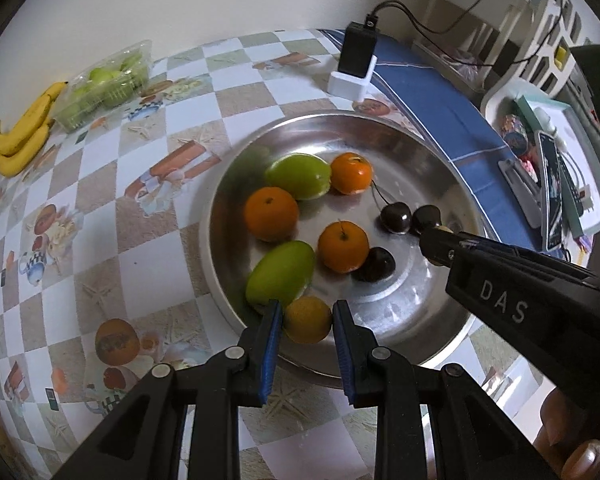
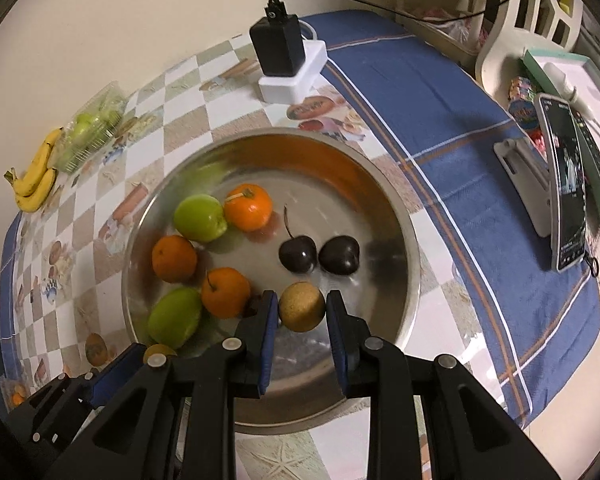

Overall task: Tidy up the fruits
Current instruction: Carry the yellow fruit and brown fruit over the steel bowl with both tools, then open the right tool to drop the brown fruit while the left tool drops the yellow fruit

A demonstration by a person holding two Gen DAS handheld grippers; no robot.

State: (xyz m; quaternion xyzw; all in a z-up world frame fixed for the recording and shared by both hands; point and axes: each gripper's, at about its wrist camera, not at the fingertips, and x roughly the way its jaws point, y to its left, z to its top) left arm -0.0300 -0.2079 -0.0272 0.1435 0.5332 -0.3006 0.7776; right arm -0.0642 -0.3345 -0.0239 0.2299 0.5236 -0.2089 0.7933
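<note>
Gripping a small yellow-brown fruit (image 1: 308, 319) at lower centre of the left wrist view, the left gripper (image 1: 307, 314) pinches it over the near rim of the steel bowl (image 1: 432, 152); the right gripper (image 2: 302, 304) likewise clamps a second yellow-brown fruit (image 2: 302, 306) at centre frame; oranges (image 2: 248, 207), green fruits (image 2: 200, 218) and dark cherries (image 2: 298, 254) lie in the bowl; bananas (image 2: 34, 188) rest at far left.

Shiny, smooth metal bowl (image 2: 384, 216); glossy dark cherries (image 2: 298, 254); matt, rough-skinned yellow-brown fruit (image 2: 301, 306); woven blue cloth (image 2: 452, 128) over the worktop; clear plastic fruit box (image 1: 104, 84)
</note>
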